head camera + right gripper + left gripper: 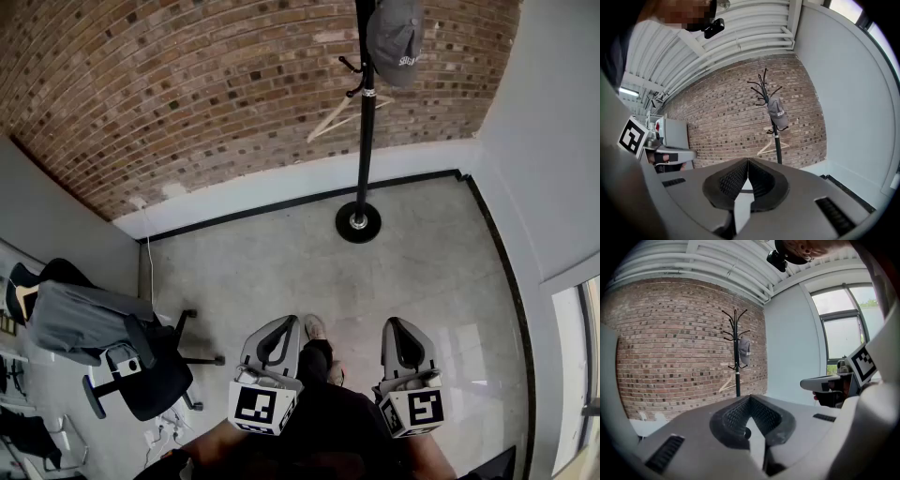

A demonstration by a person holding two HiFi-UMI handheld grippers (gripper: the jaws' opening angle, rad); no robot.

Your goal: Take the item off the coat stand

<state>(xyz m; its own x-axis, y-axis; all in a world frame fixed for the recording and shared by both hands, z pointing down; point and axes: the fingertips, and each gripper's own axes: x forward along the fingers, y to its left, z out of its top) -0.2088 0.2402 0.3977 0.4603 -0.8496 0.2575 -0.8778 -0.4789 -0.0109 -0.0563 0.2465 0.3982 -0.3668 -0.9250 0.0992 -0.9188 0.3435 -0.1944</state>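
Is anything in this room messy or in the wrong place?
Nothing is broken or spilled. One small oddity: a grey jacket is slung over the office chair at the left, while the coat stand holds only a cap and a bare hanger.

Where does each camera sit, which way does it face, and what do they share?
Head view: on the person's head, looking steeply down at the floor and coat stand; left gripper, right gripper and the person's legs show.
Left gripper view: on the left gripper, looking along its shut jaws toward the stand; the right gripper shows at right.
Right gripper view: on the right gripper, along its shut jaws toward the stand; the left gripper shows at left.
Shared: all three show the grey cap on the stand.
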